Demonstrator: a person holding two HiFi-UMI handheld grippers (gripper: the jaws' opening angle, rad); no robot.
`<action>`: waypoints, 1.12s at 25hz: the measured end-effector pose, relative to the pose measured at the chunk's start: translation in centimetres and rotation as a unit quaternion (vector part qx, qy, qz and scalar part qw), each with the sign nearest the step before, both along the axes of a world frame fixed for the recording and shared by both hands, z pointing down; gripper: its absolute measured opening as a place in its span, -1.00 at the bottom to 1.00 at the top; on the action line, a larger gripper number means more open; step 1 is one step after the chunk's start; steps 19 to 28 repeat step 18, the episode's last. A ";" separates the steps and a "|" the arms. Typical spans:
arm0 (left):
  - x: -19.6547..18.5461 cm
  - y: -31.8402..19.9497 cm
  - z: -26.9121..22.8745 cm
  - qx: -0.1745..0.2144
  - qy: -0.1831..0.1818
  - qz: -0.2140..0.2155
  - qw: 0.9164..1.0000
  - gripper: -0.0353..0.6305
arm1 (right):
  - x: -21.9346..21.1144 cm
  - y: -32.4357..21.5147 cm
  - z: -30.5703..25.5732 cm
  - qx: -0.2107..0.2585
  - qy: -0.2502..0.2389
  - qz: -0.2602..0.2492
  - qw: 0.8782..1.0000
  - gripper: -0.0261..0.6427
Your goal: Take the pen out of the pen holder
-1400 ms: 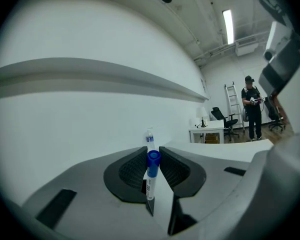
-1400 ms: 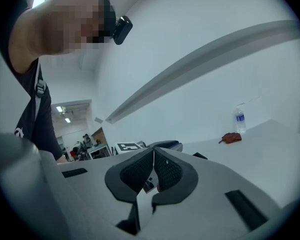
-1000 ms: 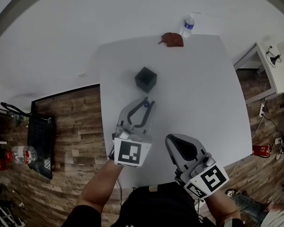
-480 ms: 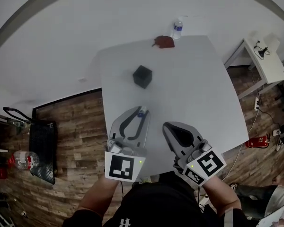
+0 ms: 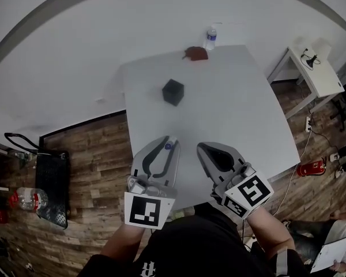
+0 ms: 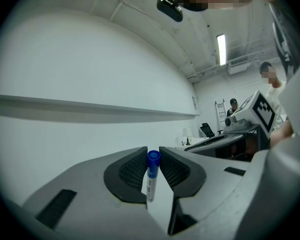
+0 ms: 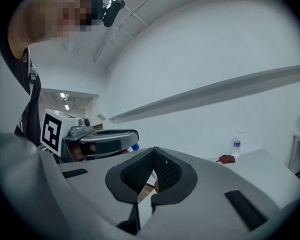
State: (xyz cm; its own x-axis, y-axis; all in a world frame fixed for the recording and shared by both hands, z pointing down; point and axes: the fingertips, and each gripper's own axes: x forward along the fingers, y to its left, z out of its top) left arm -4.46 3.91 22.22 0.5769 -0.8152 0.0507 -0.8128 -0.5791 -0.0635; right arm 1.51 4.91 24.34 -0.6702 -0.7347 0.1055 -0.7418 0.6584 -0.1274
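A black cube-shaped pen holder (image 5: 173, 92) stands on the white table (image 5: 236, 103), towards its far left part. My left gripper (image 5: 170, 140) hangs over the table's near edge, well short of the holder, and is shut on a pen (image 5: 168, 146) with a blue cap. In the left gripper view the pen (image 6: 151, 176) stands upright between the ribbed pads (image 6: 135, 169), cap at the tips. My right gripper (image 5: 203, 148) is beside it on the right, shut with nothing in it; its tips (image 7: 154, 151) meet.
A water bottle (image 5: 211, 38) and a red-brown object (image 5: 195, 53) sit at the table's far edge. A white side table (image 5: 314, 68) stands at the right. On the wooden floor at the left lie a black crate (image 5: 51, 183) and a bottle (image 5: 24, 198).
Both grippers have drawn back towards the person, away from the pen holder. The left one has kept the pen between its jaws.
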 end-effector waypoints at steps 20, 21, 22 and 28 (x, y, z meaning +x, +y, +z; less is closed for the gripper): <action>-1.2 1.9 -1.2 0.009 0.009 -0.002 1.000 -0.67 | -1.4 1.0 -0.5 0.001 0.008 -0.004 1.000 -0.89; -1.2 1.9 -1.2 0.009 0.009 -0.002 1.000 -0.67 | -1.4 1.0 -0.5 0.001 0.008 -0.004 1.000 -0.89; -1.2 1.9 -1.2 0.009 0.009 -0.002 1.000 -0.67 | -1.4 1.0 -0.5 0.001 0.008 -0.004 1.000 -0.89; -1.2 1.9 -1.2 0.009 0.009 -0.002 1.000 -0.67 | -1.4 1.0 -0.5 0.001 0.008 -0.004 1.000 -0.89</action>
